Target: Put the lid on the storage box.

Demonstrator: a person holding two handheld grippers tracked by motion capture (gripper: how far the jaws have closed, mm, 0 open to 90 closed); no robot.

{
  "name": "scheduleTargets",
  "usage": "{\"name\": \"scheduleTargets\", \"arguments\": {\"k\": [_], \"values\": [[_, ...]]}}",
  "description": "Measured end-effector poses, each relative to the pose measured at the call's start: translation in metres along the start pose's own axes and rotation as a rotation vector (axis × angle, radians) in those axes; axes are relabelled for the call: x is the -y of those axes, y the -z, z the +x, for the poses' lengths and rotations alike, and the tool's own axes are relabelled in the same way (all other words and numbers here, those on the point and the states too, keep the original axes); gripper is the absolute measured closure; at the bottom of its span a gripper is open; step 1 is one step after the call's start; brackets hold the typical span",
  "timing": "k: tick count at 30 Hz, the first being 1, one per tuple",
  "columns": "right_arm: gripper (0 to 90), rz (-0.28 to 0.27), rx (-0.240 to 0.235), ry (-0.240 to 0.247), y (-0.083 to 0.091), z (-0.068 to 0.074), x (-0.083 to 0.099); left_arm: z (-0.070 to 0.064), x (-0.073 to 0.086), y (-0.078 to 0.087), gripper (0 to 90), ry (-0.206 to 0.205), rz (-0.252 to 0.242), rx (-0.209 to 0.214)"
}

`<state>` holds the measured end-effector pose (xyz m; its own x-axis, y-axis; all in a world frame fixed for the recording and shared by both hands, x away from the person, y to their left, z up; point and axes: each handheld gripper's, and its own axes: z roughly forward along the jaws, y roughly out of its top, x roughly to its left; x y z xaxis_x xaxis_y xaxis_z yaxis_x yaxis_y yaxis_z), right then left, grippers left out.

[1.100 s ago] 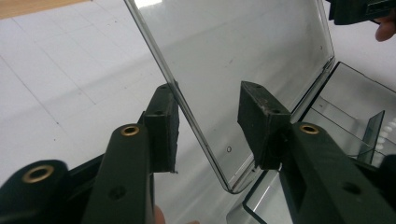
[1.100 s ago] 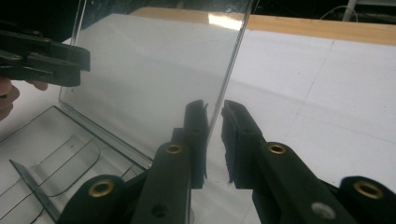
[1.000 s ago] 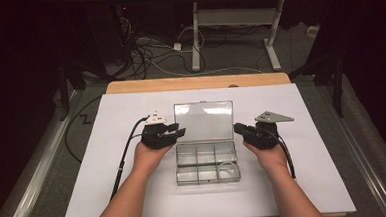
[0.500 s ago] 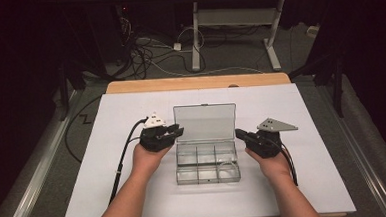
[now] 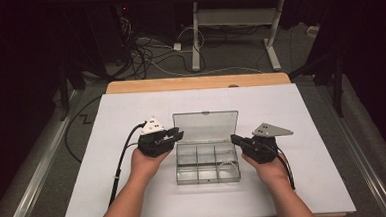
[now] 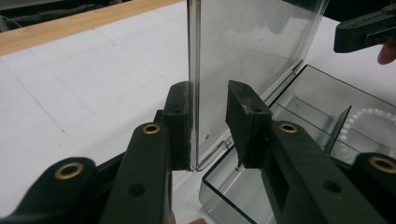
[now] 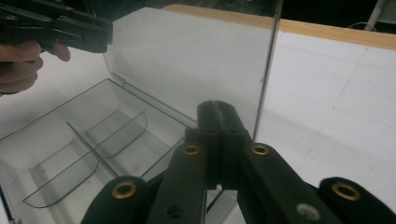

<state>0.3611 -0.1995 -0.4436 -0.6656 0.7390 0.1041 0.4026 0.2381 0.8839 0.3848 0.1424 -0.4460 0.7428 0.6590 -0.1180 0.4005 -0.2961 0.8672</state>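
the upright lid (image 6: 252, 56) stands between the spread jaws of the left tool (image 6: 208, 123) (nearer); right tool (image 7: 217, 140) pressed together beside it.

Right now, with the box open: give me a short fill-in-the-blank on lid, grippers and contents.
1. The clear box has its lid standing ____.
2. The left hand-held gripper straddles the lid's ____ with its jaws apart.
3. The right hand-held gripper has its jaws ____.
4. The white beads lie ____ the box.

Missing words: upright; edge; shut; inside
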Motion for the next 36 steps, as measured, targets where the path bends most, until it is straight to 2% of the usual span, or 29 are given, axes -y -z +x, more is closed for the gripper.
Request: {"name": "scheduleTargets", "arguments": {"k": [12, 21, 31, 36], "values": [[90.0, -0.015, -0.014, 0.006, 0.007, 0.004, -0.003, -0.007, 0.002, 0.006, 68.4, -0.013, 0.001, 0.005], [90.0, -0.005, -0.016, 0.006, 0.010, 0.006, -0.001, -0.011, 0.005, 0.010, 67.2, -0.010, 0.011, 0.009], [90.0, 0.003, -0.028, 0.009, 0.011, 0.012, 0.003, -0.016, 0.008, 0.012, 58.9, -0.006, 0.034, 0.033], [90.0, 0.007, -0.031, 0.006, 0.010, 0.013, 0.006, -0.019, 0.010, 0.013, 56.8, -0.010, 0.040, 0.024]]}}
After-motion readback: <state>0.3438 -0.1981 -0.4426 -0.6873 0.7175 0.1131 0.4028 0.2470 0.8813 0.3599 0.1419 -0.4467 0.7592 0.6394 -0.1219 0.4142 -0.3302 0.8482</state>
